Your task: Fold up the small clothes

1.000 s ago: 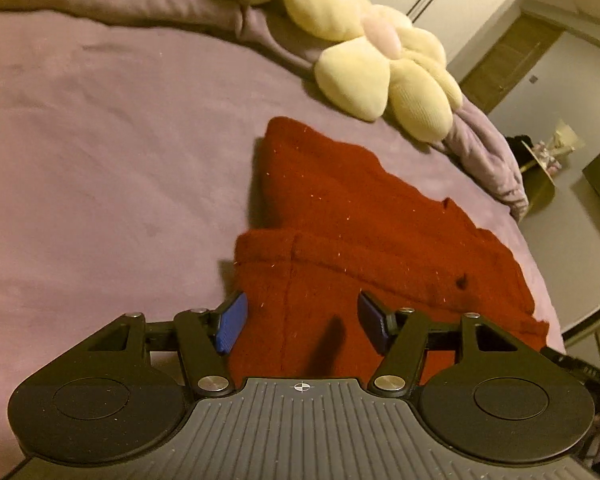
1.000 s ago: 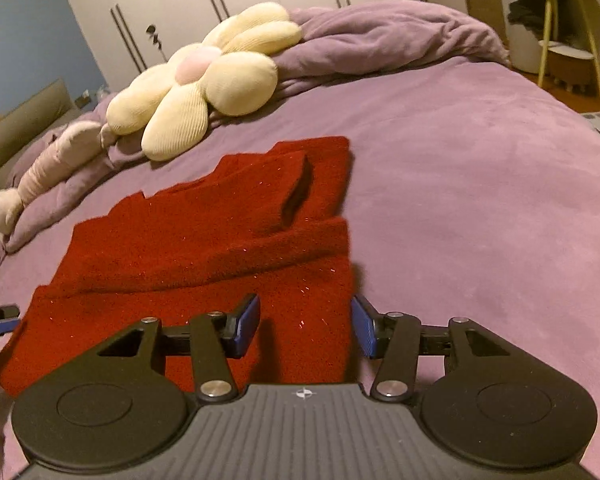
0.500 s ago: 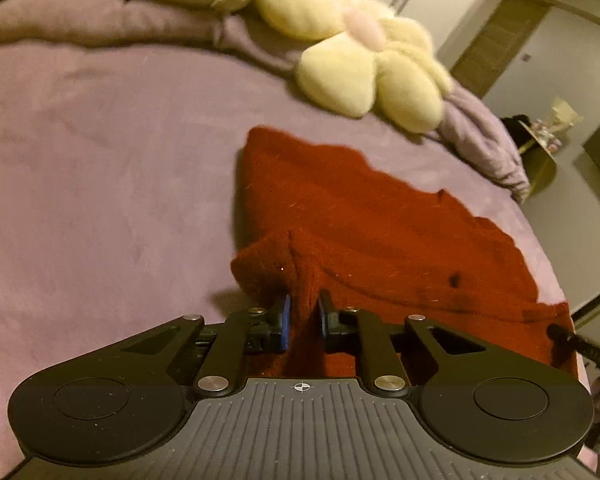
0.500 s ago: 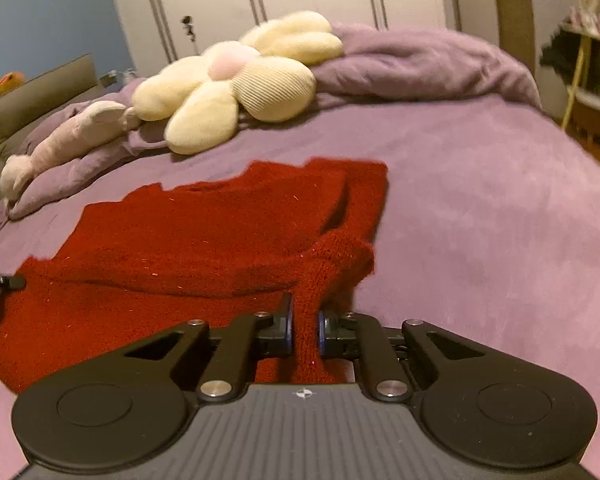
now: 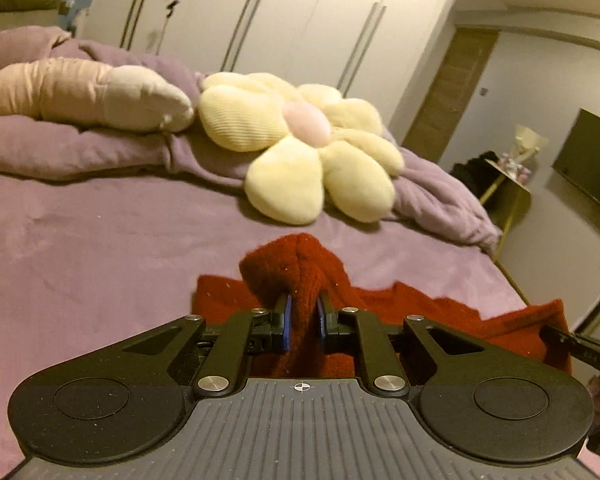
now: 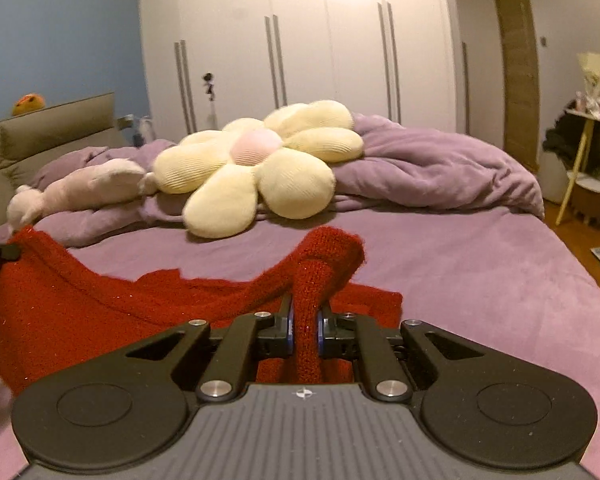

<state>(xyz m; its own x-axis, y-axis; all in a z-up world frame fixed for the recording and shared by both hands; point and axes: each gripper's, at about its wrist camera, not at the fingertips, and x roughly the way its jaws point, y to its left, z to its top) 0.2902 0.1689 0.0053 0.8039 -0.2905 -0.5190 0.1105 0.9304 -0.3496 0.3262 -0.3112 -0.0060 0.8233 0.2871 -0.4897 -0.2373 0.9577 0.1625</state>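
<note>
Red knit garment (image 5: 300, 268) stretches sideways across the purple bed (image 5: 80, 248), sagging between two raised corners. Left gripper (image 5: 302, 316) and right gripper (image 6: 305, 326) each pinch a corner; a second ago both stood spread over flat cloth. Only the right view shows the sagging edge.

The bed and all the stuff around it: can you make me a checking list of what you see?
Surface: purple bed cover, mostly smooth.
Job's things: red knit garment, near edge raised at both corners, middle sagging.
Clutter: flower pillow, pink plush toy, bunched purple blanket.
Grippers: left gripper and right gripper each shut on a corner.
Cables: nothing seen.
Surroundings: white wardrobe, wooden door, yellow-legged side table.
</note>
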